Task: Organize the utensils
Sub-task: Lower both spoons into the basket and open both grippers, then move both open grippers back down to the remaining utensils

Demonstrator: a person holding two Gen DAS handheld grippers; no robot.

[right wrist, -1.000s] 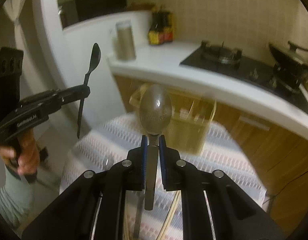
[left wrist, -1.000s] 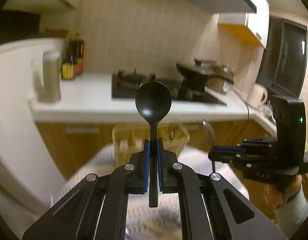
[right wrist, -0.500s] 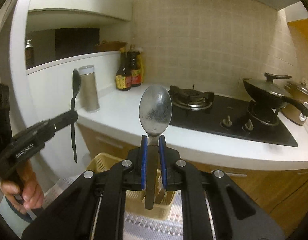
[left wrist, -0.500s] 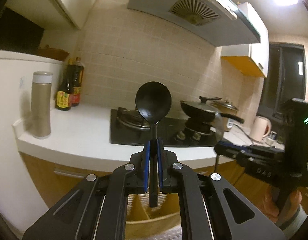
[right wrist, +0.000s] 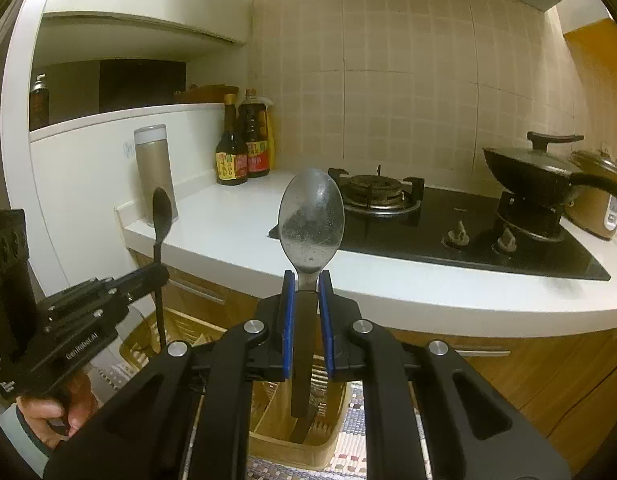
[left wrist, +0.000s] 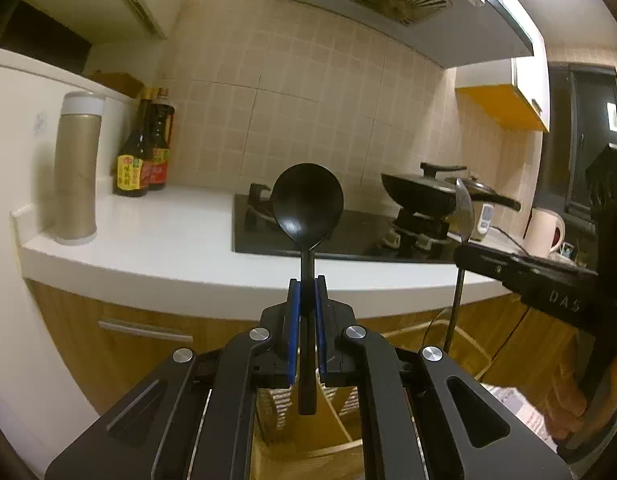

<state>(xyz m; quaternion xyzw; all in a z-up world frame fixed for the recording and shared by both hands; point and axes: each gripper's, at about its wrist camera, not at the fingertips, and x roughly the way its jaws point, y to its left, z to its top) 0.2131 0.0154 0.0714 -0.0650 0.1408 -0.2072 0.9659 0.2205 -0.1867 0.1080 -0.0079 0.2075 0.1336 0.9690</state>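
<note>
A black spoon (left wrist: 307,204) is being gripped by its handle between the blue pads of the left fingers (left wrist: 294,336), bowl upright and facing the camera, the handle's end hanging below the pads. The left gripper (left wrist: 307,280) is being held over a wooden utensil caddy (left wrist: 308,436), whose dividers are being seen just beneath the handle.

A metal spoon (right wrist: 311,222) is being clamped the same way in the right fingers (right wrist: 287,320), bowl up, the handle's lower end being held above an open compartment of the caddy (right wrist: 284,446); whether it is touching the caddy cannot be told. The right gripper (right wrist: 307,276) is being held just beside the left, each being seen in the other's view: the left gripper (right wrist: 148,276) with its black spoon (right wrist: 163,216) at the left edge, gripped by a hand (right wrist: 52,408), and the right gripper (left wrist: 480,260) with the metal spoon (left wrist: 464,208) at the right.

The caddy is being carried on a striped cloth (right wrist: 368,448). Beyond it a white counter (right wrist: 236,224) is being shown with a tall beige flask (right wrist: 153,168), two dark sauce bottles (right wrist: 244,140), a black gas hob (right wrist: 448,224) and a lidded pan (right wrist: 540,168) on the far burner. A range hood (left wrist: 396,0) is being seen overhead against the tiled wall.
</note>
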